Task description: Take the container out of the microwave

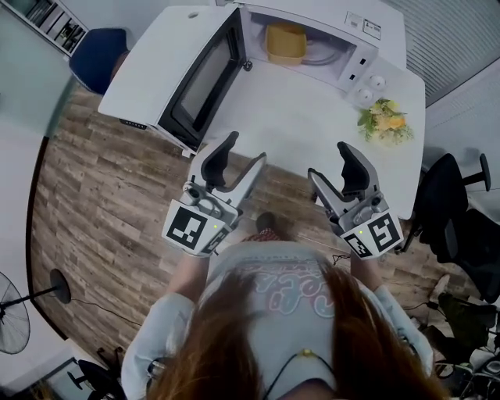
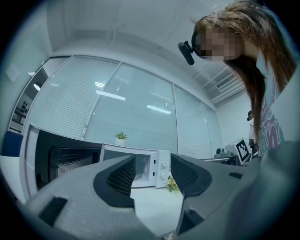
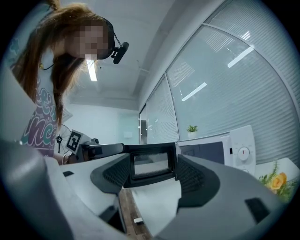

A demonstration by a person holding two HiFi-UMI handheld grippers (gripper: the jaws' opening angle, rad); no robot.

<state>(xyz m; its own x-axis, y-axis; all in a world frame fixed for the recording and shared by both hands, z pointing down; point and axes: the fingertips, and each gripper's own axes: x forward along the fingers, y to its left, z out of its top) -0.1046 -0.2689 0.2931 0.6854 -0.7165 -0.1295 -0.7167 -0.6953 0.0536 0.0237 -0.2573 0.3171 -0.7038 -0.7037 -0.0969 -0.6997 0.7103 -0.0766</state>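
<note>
Worktop (image 1: pixel 297 129): white and smooth, with a rounded near edge.
Far side: a white microwave (image 1: pixel 361 69) stands directly on the worktop, its dark-windowed door (image 1: pixel 205 82) swung open to the left.
Right side: a small bunch of yellow flowers (image 1: pixel 384 123) with greenery sits just right of the microwave, near the worktop's right edge; it may be in a pot, the view is too small to tell.

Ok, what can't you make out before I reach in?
- Yellow container: head view, far part hidden under the microwave roof; contents unclear.
- Left gripper view: the left gripper itself blocks most of the cavity.
- Right gripper view: open door covers the cavity.
- Dial markings: too small.
</note>
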